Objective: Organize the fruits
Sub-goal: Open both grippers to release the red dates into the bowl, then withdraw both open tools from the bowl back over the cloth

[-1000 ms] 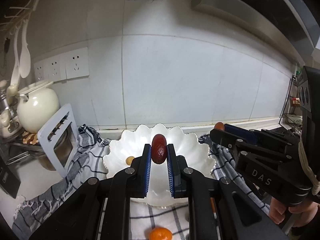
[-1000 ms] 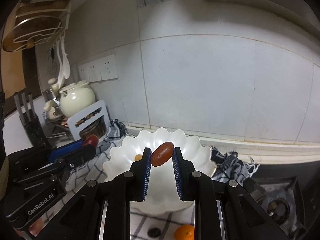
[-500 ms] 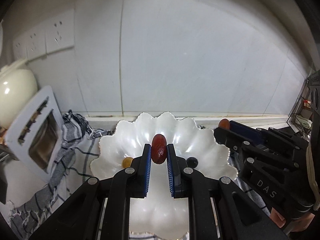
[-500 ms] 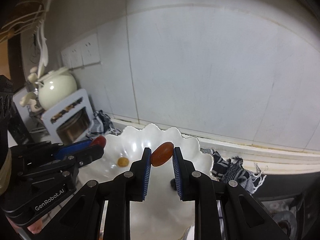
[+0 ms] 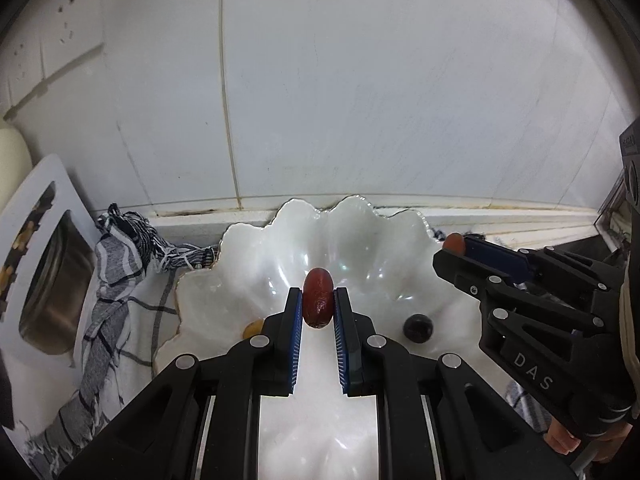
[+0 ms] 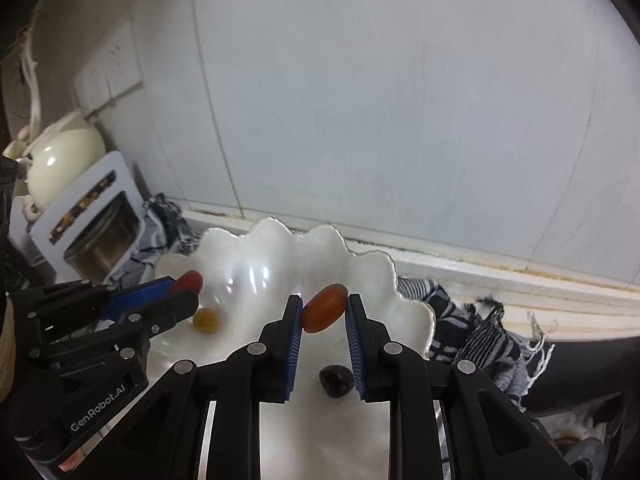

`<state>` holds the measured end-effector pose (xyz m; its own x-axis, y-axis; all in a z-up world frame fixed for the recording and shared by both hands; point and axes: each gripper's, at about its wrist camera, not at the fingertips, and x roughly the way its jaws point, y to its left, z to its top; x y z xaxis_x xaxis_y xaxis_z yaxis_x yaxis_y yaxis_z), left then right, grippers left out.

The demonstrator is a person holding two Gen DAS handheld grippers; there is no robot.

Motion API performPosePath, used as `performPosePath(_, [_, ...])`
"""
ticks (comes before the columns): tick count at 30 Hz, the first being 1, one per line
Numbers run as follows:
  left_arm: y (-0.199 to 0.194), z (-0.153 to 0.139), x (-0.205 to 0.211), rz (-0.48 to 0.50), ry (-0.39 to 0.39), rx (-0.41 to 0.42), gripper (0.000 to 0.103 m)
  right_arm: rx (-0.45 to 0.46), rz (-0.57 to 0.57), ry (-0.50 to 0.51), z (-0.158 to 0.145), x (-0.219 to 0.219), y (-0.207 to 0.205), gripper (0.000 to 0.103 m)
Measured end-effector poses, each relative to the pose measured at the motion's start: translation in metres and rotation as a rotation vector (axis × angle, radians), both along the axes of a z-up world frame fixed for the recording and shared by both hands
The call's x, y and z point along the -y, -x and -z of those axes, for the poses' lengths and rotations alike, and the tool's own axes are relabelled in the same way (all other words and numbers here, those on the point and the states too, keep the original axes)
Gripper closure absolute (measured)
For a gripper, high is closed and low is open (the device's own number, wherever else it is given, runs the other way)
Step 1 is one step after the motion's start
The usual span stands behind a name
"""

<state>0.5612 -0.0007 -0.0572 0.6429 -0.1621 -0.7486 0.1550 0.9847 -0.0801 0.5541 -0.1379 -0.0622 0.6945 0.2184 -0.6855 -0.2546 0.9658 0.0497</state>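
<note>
Holding both fruits over the scalloped white bowl point(image 5: 248, 248). My left gripper point(image 5: 318, 306) pinches a dark red date point(image 5: 317, 298) upright at its tips; my right gripper point(image 6: 323, 312) pinches an orange-red oval fruit point(image 6: 324, 307) tilted. A yellow fruit point(image 6: 206, 319) and a dark round fruit point(image 6: 336, 380) already lie inside. I judge it best to lower each close to bare bowl floor, then part the pads slowly, clear of those two, to limit rolling.

Yellow fruit point(image 5: 253, 327) half behind finger
</note>
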Motion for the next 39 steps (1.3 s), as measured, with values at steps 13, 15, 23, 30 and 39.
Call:
performPosePath(13, [-0.023, 0.029, 0.004, -0.011, -0.051, -0.067, 0.071, -0.102, -0.001, 0.026, 0.030, 0.002, -0.023, 0.070])
performPosePath(15, [-0.020, 0.028, 0.004, -0.022, -0.063, -0.054, 0.063, -0.100, 0.007, 0.027, 0.029, 0.003, -0.023, 0.057])
performPosePath(23, [0.003, 0.009, -0.002, -0.062, -0.085, 0.015, 0.047, -0.078, 0.032, 0.000, 0.019, 0.012, -0.012, 0.056])
performPosePath(30, [0.036, -0.018, -0.006, -0.089, -0.078, 0.077, 0.040, 0.007, 0.024, -0.002, -0.006, 0.016, 0.020, 0.056])
performPosePath(39, [0.084, -0.056, -0.004, -0.098, -0.072, 0.174, 0.039, 0.127, -0.002, -0.014, -0.046, 0.019, 0.069, 0.056])
